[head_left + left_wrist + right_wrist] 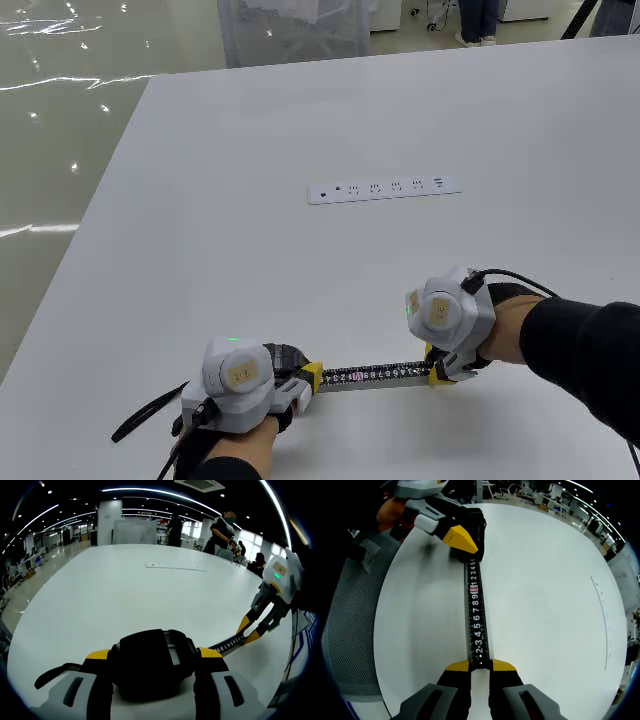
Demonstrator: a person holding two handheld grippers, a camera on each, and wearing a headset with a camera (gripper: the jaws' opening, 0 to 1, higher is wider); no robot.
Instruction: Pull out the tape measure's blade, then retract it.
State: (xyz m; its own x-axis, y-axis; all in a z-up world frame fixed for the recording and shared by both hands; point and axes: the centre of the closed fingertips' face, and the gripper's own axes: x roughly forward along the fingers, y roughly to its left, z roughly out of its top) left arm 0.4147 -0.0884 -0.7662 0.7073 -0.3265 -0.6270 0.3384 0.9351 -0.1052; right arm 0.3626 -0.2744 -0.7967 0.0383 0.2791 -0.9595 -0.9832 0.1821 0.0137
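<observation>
A black tape measure case (152, 662) sits between the yellow-tipped fingers of my left gripper (154, 655), which is shut on it, low on the white table (250, 150). In the head view the case (287, 358) is at the bottom left. Its dark blade (372, 375) with white numbers runs right to my right gripper (438, 372), which is shut on the blade's end. In the right gripper view the blade (474, 615) stretches from my gripper (480, 665) up to the case (469, 522), with about 16 cm showing.
A white power strip (384, 189) lies on the table beyond the grippers. A black strap (150, 410) trails left of the case. People stand at the far side of the room (222, 530). The table's left edge (100, 200) drops to a glossy floor.
</observation>
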